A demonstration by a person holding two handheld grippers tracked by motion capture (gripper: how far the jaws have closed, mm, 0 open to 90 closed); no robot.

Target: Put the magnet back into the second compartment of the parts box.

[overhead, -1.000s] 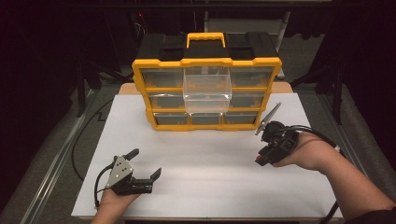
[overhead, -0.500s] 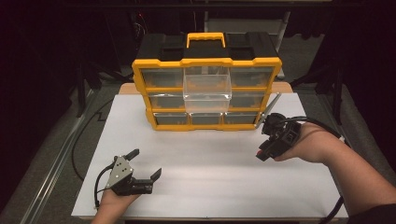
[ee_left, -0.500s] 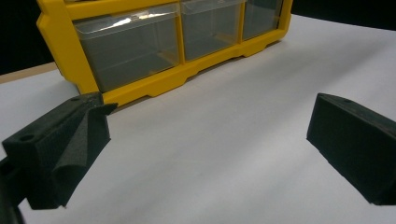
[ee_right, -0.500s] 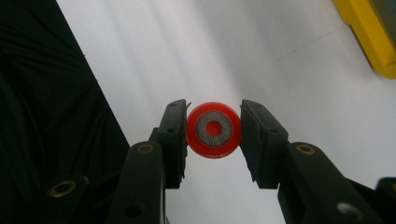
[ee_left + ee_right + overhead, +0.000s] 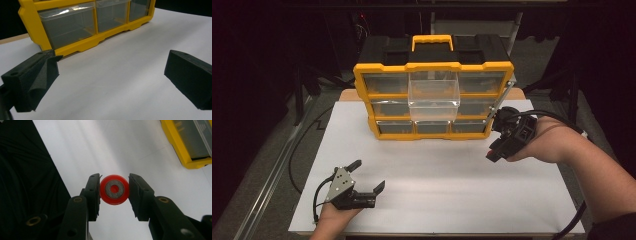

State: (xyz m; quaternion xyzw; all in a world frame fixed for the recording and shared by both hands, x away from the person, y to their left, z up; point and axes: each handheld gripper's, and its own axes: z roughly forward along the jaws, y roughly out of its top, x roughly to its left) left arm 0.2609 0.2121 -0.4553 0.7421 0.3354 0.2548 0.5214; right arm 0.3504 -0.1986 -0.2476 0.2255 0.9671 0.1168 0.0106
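Observation:
A yellow organizer (image 5: 433, 70) with clear drawers stands at the back of the white table; one clear drawer (image 5: 434, 95) is pulled out at its middle. My right gripper (image 5: 493, 151) hovers by the organizer's lower right corner, shut on a small red wheel (image 5: 114, 189) with a grey metal centre. The wheel sits squarely between the two jaws, above the white surface. My left gripper (image 5: 368, 176) rests at the near left of the table, open, with nothing between its jaws. Ahead of the left gripper (image 5: 110, 80) are the organizer's bottom drawers (image 5: 67, 25).
The white tabletop (image 5: 442, 185) spreads between the grippers. A black cable (image 5: 562, 120) trails from the right gripper over the forearm. The organizer's yellow corner (image 5: 190, 157) lies at the upper right in the right gripper view. Dark floor borders the table's edges.
My right gripper has moved away from the person toward the organizer's right side, still holding the red wheel. The left gripper has stayed put.

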